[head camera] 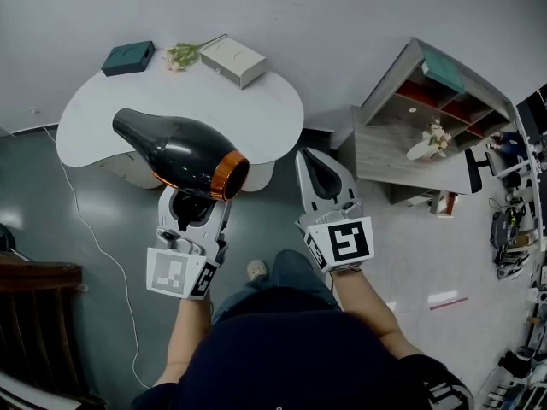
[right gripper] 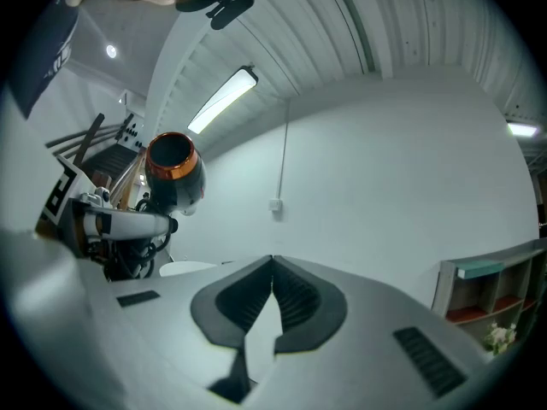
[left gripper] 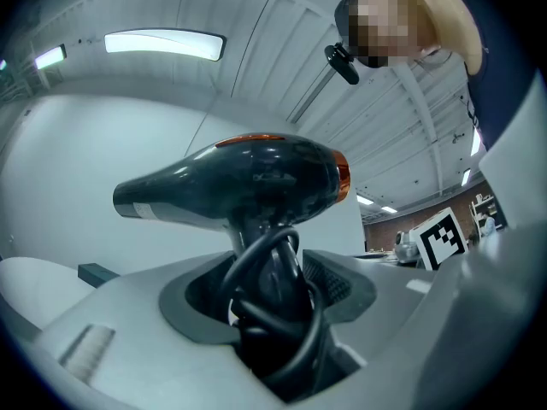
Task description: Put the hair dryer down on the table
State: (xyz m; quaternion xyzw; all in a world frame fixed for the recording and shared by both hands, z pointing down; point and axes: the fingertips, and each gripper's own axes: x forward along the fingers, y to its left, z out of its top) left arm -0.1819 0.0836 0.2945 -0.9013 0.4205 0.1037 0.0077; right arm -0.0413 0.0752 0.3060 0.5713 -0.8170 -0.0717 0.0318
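Hair dryer, black with an orange ring at its rear, hangs in the air at the near edge of the white table, not yet set down on it. The person's left gripper has it by the handle, its jaws spread wide and pressed on both the handle and the black cord looped against it. That way the lead is carried with the dryer and does not trail.

The body sits roughly level above the jaws, nozzle toward the table's left end and orange end toward the right gripper. The hold looks chosen so the dryer can be laid on its side. The right gripper, just off the table's near right corner, has its jaws closed tip to tip with nothing between them and seems to have no part in the carry.

Along the table's far side lie a dark green box, a sprig of flowers and a cream box, so the near half looks the likely landing spot. A thin white cable runs over the grey floor below the table's left end, and an open shelf unit stands well to the table's right. What remains, by the look of it, is to reach over the top, lower and let go.
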